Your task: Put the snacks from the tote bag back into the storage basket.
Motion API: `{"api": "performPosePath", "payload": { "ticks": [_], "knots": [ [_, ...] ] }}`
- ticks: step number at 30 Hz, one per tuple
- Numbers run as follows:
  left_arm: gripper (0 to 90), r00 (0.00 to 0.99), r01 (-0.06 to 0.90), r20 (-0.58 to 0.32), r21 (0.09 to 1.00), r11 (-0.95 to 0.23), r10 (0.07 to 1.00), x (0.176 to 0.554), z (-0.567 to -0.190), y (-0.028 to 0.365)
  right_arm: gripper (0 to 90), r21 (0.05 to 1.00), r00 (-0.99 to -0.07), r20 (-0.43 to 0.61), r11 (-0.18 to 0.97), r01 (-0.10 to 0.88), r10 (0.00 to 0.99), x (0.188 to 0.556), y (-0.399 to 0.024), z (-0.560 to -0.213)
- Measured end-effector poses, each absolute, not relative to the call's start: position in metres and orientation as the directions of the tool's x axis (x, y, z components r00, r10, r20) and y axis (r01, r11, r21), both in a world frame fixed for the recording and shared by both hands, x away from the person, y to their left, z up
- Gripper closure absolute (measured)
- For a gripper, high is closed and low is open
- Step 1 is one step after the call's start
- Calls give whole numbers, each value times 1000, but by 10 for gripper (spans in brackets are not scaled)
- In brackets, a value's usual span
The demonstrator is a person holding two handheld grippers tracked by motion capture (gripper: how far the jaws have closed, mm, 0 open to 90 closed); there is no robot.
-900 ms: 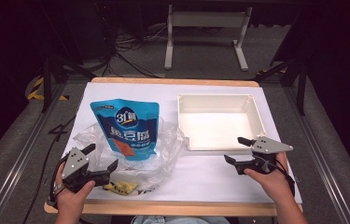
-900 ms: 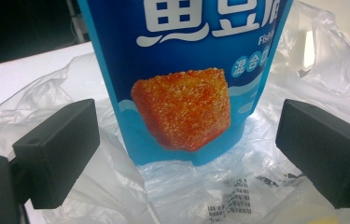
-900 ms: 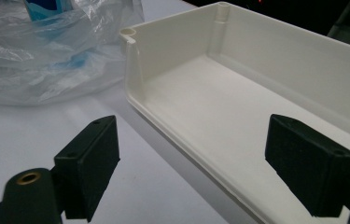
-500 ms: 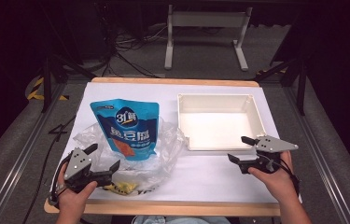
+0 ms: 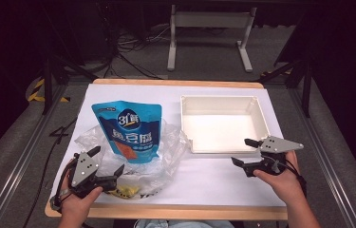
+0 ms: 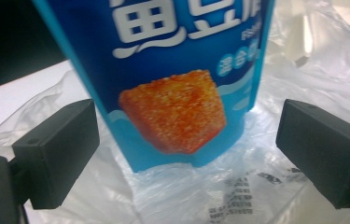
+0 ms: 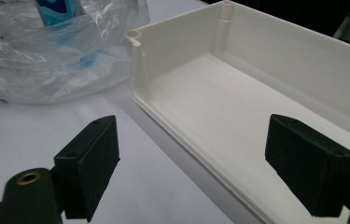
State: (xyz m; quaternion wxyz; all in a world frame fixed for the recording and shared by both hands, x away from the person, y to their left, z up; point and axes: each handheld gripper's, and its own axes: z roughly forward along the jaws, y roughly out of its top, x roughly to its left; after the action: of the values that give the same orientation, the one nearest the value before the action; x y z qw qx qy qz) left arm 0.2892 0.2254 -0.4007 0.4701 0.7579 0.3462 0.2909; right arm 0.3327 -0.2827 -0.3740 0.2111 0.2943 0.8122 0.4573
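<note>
High view: the blue pouch (image 5: 129, 130) lies on a clear plastic bag (image 5: 163, 156) in the left half of the surface (image 5: 213, 183); the white tray (image 5: 261, 121) sits toward the right edge. The left gripper (image 5: 105, 164) is at the bag's near-left edge, the right gripper (image 5: 247, 153) at the tray's near wall, both with fingers apart.
Left gripper view: fingers (image 6: 56, 151) spread wide either side of the pouch's bottom edge, touching nothing.
Right gripper view: fingers (image 7: 88, 163) apart, straddling the tray's near rim, empty.
Risk: closing now would likely pinch loose film along with the pouch and drag the bag.
Room: bare surface between bag and tray; the near edge is close.
</note>
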Motion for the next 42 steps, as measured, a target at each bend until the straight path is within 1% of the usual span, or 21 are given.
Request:
{"api": "performPosePath", "payload": {
  "ticks": [2,6,7,8,24,36,42],
  "knots": [
    [68,595,257,103,915,-310,797,290,-401,226,186,865,-745,-57,405,295,665,333,-280,-373],
    [68,594,276,48,926,-259,803,292,-401,230,185,858,-765,-79,434,274,639,334,-272,-366],
    [68,594,276,48,926,-259,803,292,-401,230,185,858,-765,-79,434,274,639,334,-272,-366],
    [68,594,284,29,927,-244,804,292,-401,232,184,853,-778,-91,451,261,622,335,-268,-360],
    [69,590,264,32,937,-230,807,291,-399,236,174,855,-819,-113,475,209,563,344,-245,-326],
    [69,585,258,34,939,-226,810,289,-398,237,143,867,-852,-128,474,152,507,358,-216,-315],
    [69,585,256,34,940,-224,811,289,-397,239,126,871,-864,-119,470,145,488,365,-203,-312]
  ]
}}
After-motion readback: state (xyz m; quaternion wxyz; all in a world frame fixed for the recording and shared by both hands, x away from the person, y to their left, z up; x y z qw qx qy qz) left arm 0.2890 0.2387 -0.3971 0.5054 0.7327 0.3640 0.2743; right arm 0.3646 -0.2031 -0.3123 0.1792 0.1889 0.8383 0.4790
